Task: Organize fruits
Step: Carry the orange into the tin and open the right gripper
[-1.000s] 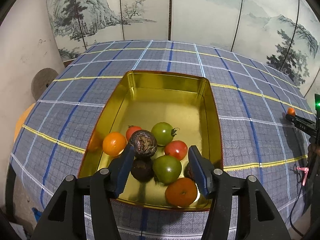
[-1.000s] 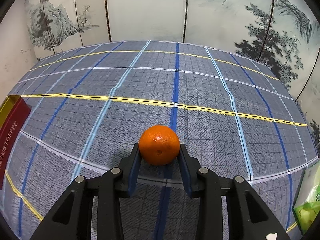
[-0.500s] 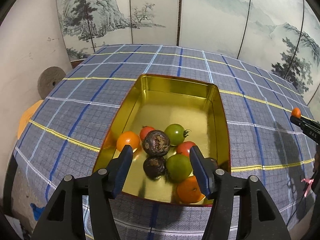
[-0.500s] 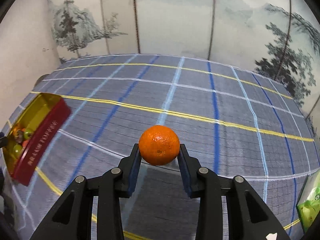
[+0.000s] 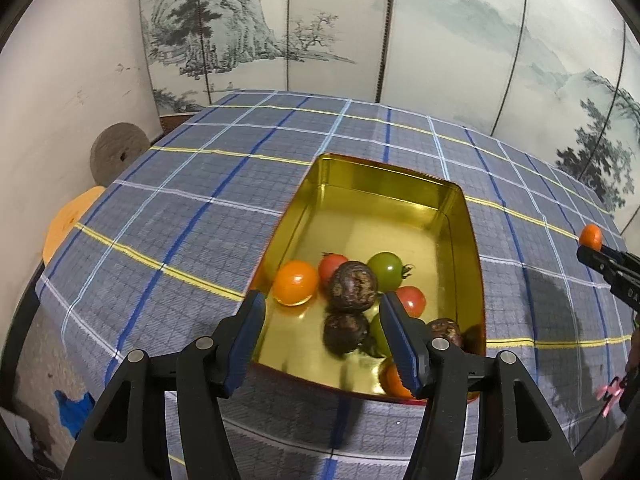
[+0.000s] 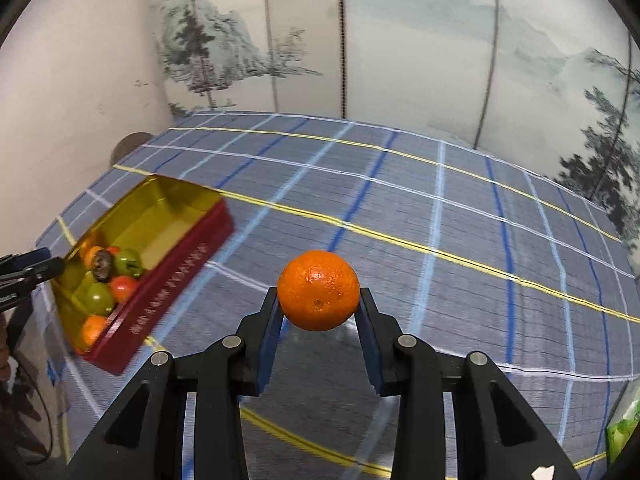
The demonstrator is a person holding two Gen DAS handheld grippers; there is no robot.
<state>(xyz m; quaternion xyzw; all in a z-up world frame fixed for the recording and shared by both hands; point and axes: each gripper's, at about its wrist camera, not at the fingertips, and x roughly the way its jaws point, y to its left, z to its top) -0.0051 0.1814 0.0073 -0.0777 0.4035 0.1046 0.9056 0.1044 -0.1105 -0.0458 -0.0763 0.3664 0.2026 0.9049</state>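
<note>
Plaid tablecloth (image 5: 224, 200), painted screen (image 5: 460, 60) behind — perhaps a green bag (image 6: 624, 424) at right.

One tin (image 5: 472, 216); two grippers; three dark passion fruits (image 5: 352, 286).

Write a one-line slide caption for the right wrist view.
Right hand-held gripper holds an orange above the plaid tablecloth, the fruit-filled gold tin off to its left.

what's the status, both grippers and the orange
Right gripper shut on orange, above the tablecloth. Left gripper open, empty, over the gold tin. Path to tin clear.
</note>
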